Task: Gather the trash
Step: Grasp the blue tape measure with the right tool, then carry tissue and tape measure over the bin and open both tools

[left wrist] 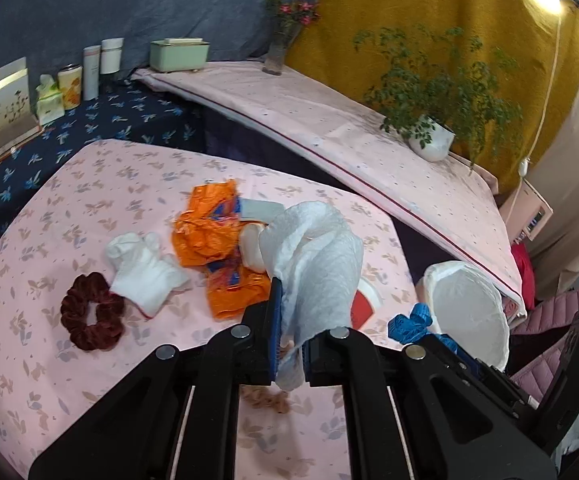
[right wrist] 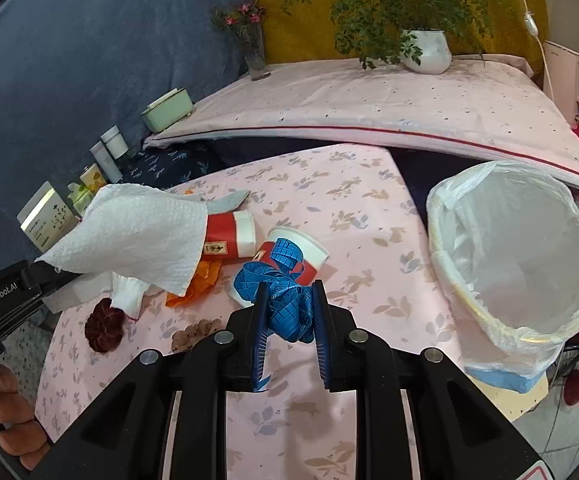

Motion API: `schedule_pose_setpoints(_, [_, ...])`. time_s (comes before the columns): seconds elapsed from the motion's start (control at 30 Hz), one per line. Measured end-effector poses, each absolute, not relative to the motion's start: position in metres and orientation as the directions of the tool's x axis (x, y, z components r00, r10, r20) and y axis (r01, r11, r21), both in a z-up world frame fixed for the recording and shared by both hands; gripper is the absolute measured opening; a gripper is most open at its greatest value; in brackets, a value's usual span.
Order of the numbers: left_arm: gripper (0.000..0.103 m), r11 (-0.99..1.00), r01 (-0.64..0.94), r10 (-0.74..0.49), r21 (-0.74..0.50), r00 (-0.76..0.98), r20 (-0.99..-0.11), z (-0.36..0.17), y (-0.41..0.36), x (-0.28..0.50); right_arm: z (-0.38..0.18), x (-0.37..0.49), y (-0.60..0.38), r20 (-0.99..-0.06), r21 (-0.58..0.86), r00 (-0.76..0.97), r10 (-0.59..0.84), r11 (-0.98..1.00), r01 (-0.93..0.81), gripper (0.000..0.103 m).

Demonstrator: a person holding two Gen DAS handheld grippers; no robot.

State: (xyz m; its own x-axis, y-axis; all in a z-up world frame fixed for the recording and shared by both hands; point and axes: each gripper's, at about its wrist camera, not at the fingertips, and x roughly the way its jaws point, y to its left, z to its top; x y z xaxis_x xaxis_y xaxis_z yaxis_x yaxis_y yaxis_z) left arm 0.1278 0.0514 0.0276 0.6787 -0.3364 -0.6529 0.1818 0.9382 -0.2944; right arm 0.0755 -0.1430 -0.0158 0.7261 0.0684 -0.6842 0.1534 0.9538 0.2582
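Trash bin (right wrist: 521, 248) sits just beside the bench (right wrist: 369, 208). Left gripper (left wrist: 289, 320) clamps a paper towel (left wrist: 313, 248), right gripper (right wrist: 287, 304) a blue tape measure (right wrist: 285, 280); carry both above the liner's mouth before letting go.

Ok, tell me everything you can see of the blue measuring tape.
The blue measuring tape is a soft, flexible band printed with dark scale marks, bunched into a loose tangle of loops. It is pinched between the blue pads of the right gripper and held above the pink floral tablecloth. Behind it lie red-and-white paper cups; whether it touches them cannot be told.
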Motion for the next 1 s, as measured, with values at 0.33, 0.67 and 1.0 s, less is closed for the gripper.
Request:
schedule_pose_setpoints(0.33, [0.008, 0.907, 0.335, -0.417, -0.254, 0.639, -0.646, 0.037, -0.032, 0.124, 0.000, 0.052, -0.211, -0.642, 0.274, 0.766, -0.037, 0.922, 0.274, 0.020])
schedule_pose_setpoints(0.67, [0.008, 0.840, 0.497, -0.498, -0.218, 0.546, -0.674, 0.027, -0.128, 0.122, 0.000, 0.033, -0.282, -0.634, 0.247, 0.750, -0.190, 0.869, 0.429, 0.020])
schedule_pose_setpoints(1.0, [0.009, 0.790, 0.572, -0.524, -0.219, 0.445, -0.726, 0.005, -0.198, 0.131, -0.012, 0.023, -0.332, -0.645, 0.253, 0.719, -0.259, 0.815, 0.522, 0.020])
